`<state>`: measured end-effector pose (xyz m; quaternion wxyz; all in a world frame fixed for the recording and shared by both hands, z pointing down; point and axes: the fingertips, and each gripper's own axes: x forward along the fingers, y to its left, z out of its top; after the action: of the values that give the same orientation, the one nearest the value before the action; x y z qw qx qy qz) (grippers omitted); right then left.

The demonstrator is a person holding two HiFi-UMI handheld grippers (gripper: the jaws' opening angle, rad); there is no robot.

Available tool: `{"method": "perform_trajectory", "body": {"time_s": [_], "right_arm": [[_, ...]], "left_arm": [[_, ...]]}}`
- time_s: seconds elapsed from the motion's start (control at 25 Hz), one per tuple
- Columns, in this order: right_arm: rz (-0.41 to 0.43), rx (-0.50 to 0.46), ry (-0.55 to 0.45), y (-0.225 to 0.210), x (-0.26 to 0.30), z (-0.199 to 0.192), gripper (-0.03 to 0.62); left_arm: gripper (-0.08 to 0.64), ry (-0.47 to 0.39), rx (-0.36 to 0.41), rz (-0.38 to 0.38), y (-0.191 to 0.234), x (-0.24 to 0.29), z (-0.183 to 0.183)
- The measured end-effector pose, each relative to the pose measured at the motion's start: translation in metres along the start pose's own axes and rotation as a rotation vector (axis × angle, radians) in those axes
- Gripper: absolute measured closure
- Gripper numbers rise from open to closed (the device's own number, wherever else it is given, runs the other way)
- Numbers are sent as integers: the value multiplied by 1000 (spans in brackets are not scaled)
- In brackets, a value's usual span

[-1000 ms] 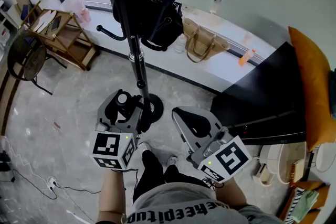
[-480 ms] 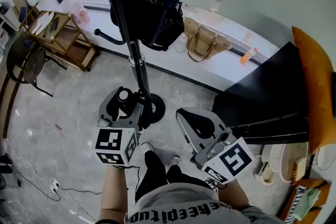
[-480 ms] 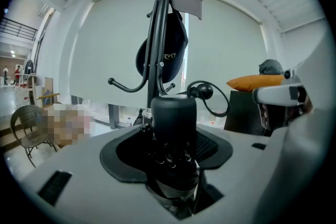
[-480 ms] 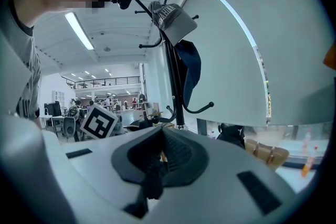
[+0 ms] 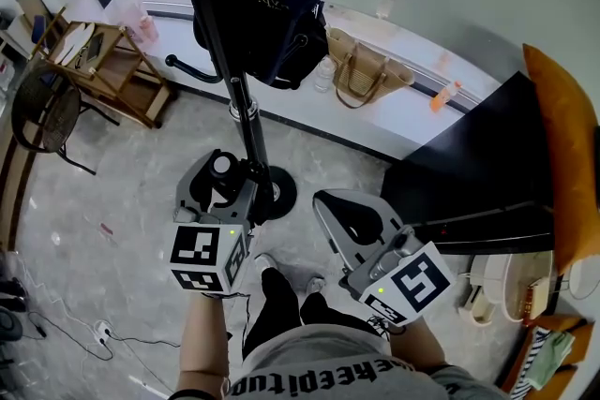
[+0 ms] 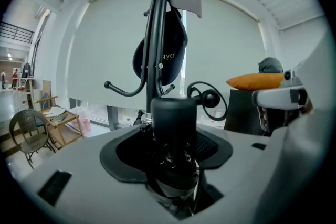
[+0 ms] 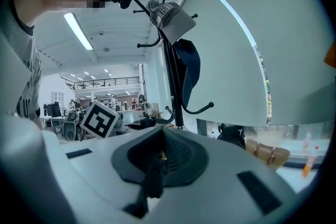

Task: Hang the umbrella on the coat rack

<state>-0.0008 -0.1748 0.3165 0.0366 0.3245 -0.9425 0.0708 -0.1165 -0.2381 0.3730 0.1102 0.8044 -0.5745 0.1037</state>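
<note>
- Head view: high beside the coat rack [image 5: 246, 122], looking steeply down along its pole to the base; near
- Left gripper view: low and close before the coat rack [image 6: 156, 34], facing up its pole
- Right gripper view: low, seemingly a little farther from the coat rack [image 7: 173, 86], tilted upward; all three views share its pole

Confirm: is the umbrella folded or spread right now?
Folded. The umbrella is a compact black bundle, ribs gathered under its cap, clamped in the left gripper, not yet on the coat rack.
</note>
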Motion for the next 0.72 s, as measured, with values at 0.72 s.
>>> {"method": "perform_trajectory", "body": {"time_s": [0.72], "right_arm": [[-8, 0, 0, -2, 10, -1, 581]], "left_arm": [[310, 51, 45, -30, -4, 13, 9]]}}
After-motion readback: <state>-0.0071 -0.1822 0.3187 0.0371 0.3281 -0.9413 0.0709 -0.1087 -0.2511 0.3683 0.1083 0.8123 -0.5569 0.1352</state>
